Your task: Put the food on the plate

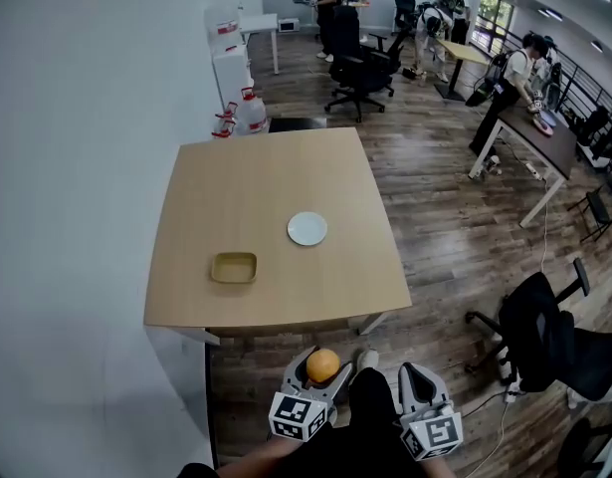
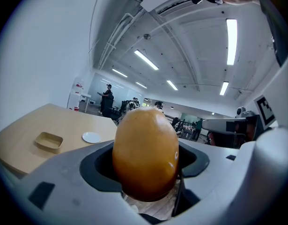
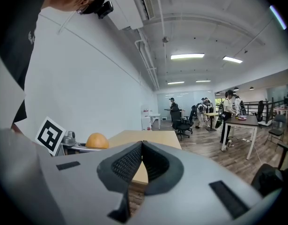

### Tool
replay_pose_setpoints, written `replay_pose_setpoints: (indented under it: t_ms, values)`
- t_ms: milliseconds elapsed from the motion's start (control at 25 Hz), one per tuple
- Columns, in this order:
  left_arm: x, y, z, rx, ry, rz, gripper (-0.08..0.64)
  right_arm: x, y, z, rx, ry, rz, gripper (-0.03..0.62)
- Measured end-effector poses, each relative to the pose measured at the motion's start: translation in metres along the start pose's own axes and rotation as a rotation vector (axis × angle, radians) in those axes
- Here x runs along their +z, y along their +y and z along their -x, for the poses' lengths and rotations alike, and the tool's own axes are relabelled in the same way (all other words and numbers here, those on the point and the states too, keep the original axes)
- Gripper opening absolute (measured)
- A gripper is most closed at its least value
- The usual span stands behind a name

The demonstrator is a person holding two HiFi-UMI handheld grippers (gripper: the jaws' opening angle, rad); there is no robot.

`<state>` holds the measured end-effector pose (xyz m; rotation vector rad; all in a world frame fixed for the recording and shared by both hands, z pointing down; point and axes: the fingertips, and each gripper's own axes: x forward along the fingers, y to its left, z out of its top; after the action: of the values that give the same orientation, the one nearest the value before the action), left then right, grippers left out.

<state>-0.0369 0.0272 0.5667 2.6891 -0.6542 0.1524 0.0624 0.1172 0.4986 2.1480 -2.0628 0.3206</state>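
Observation:
My left gripper is shut on an orange egg-shaped food item, which fills the middle of the left gripper view. It is held below the near edge of the wooden table, off the tabletop. A small white plate lies right of the table's centre, and shows far off in the left gripper view. My right gripper is beside the left one, shut with nothing between its jaws. From the right gripper view the orange food shows at the left.
A shallow tan tray sits on the table left of the plate. White wall runs along the left. Black office chairs stand to the right and behind the table. People stand at desks far back. Water jugs stand beyond the table.

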Motion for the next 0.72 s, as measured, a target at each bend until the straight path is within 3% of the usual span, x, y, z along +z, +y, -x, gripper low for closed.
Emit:
replay_pose_setpoints:
  t_ms: [280, 720]
  values:
    - [0.016, 0.032, -0.028, 0.078, -0.025, -0.019, 0.313, 0.008, -0.012, -0.057, 0.095, -0.039, 0.009, 0.060]
    - [0.039, 0.107, -0.119, 0.223, 0.008, -0.014, 0.313, 0.035, -0.073, -0.184, 0.204, -0.023, -0.023, 0.060]
